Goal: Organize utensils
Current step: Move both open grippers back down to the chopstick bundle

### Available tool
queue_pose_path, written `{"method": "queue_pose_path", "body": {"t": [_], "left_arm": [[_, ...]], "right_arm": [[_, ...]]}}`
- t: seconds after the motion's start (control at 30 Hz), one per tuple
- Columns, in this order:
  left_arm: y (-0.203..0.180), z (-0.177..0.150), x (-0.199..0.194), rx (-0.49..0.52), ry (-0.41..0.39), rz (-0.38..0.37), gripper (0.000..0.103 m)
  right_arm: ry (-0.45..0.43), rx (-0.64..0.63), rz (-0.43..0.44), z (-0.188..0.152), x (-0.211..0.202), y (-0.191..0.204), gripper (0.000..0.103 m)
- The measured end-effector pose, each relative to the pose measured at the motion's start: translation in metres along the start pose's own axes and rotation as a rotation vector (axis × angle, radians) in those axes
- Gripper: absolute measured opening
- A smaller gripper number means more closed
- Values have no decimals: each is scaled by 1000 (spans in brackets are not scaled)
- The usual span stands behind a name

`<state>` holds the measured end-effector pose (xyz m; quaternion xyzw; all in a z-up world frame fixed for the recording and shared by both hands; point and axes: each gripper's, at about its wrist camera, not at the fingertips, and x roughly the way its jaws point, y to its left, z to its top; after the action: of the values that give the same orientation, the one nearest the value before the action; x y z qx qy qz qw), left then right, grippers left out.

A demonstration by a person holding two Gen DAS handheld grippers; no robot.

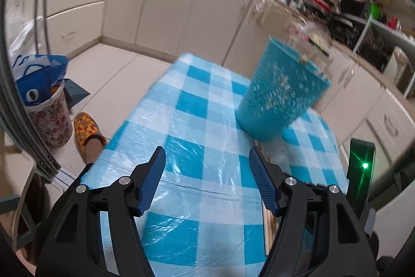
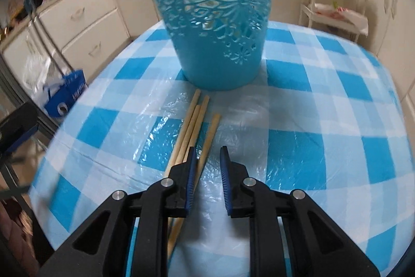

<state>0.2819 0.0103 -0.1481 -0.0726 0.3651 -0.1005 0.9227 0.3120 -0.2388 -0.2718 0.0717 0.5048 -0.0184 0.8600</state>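
A teal cut-out holder [image 2: 215,17] stands upright on the blue checked tablecloth [image 2: 324,95]; it also shows in the left wrist view [image 1: 280,92], with stick tips at its rim. Several wooden chopsticks [image 2: 193,126] lie on the cloth in front of the holder. My right gripper [image 2: 207,155] is open, hovering just above and beside their near ends, empty. My left gripper [image 1: 207,155] is wide open and empty over bare cloth, left of the holder. Chopstick ends [image 1: 269,222] show under its right finger.
Cream kitchen cabinets [image 1: 168,4] ring the table. On the floor at left stand a floral bin [image 1: 52,121] with a blue bag [image 1: 36,79] and a patterned slipper [image 1: 85,131]. A white shelf rack [image 2: 337,9] stands behind the table at right.
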Motion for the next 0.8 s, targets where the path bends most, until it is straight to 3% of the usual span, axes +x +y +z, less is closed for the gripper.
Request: {"method": "queue_pose_path", "body": {"t": [0.27,0.53,0.8], "left_arm": [[-52,4,60,198,133,14,63],[-79,1,110,298,246,75,63],[-88,-1,121,344,261,129,63]], "right_arm": [[23,-123,-35,-3,-5,-11,12],[23,-47,-21,-7,-11,-53,12],[21,-12,20,-6,-11,-59,12]]}}
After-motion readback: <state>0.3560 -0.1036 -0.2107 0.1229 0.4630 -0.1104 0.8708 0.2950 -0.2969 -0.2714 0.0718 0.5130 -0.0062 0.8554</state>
